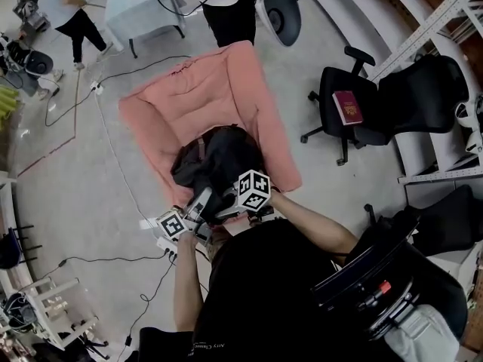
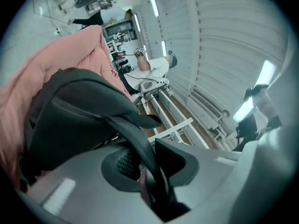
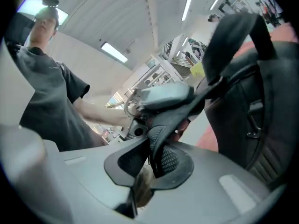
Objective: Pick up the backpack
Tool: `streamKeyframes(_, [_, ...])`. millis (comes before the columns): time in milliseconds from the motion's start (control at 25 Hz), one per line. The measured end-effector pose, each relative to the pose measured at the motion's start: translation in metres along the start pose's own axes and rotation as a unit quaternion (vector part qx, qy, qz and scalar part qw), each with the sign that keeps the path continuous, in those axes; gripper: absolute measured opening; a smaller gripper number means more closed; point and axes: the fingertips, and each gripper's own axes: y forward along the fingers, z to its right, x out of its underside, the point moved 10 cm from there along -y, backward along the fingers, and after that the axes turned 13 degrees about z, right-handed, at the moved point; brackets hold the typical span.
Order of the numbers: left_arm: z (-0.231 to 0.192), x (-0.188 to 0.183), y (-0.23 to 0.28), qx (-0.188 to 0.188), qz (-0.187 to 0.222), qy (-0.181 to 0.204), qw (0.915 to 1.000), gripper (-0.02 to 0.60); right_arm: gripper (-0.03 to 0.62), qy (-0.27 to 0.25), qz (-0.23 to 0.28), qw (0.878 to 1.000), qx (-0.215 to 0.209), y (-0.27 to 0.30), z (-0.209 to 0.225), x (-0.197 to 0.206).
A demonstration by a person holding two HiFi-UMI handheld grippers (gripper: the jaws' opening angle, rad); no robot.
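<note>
The black backpack point(image 1: 219, 157) lies on a big pink cushion point(image 1: 189, 89) on the floor. Both grippers meet at its near edge. My left gripper point(image 1: 202, 202) point(image 2: 145, 158) points level at the bag, and a black shoulder strap point(image 2: 133, 134) runs down between its jaws, which are closed on it. The backpack body point(image 2: 70, 115) bulges just beyond it. My right gripper point(image 1: 226, 207) point(image 3: 156, 155) pinches another black strap point(image 3: 196, 101) between its ribbed pads, with the backpack point(image 3: 252, 97) to its right.
A black office chair point(image 1: 339, 119) with a red book point(image 1: 347, 108) on its seat stands right of the cushion. More black chairs point(image 1: 392, 277) crowd the near right. Cables point(image 1: 113, 157) and a power strip point(image 1: 157, 232) lie at the left. People and a table point(image 1: 143, 10) are at the far end.
</note>
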Motion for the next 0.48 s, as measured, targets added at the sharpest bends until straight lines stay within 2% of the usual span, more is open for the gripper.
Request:
streamKeyframes(120, [-0.008, 0.02, -0.001, 0.062, 0.011, -0.088, 0.9941, 0.095, 0.057, -0.03, 0.001, 1.0, -0.003, -0.012, -0.017, -0.004])
streamKeyframes(320, [-0.009, 0.045, 0.012, 0.141, -0.006, -0.174, 0.9746, 0.105, 0.071, -0.05, 0.007, 0.999, 0.012, -0.033, -0.033, 0.0])
streamKeyframes(400, [-0.008, 0.051, 0.019, 0.161, -0.045, -0.18, 0.9694, 0.112, 0.075, -0.051, 0.008, 0.998, 0.023, -0.039, -0.032, 0.001])
streamKeyframes(480, [-0.005, 0.056, 0.027, 0.166, -0.099, -0.143, 0.9707, 0.128, 0.078, -0.046, 0.009, 0.998, 0.033, -0.044, -0.031, 0.002])
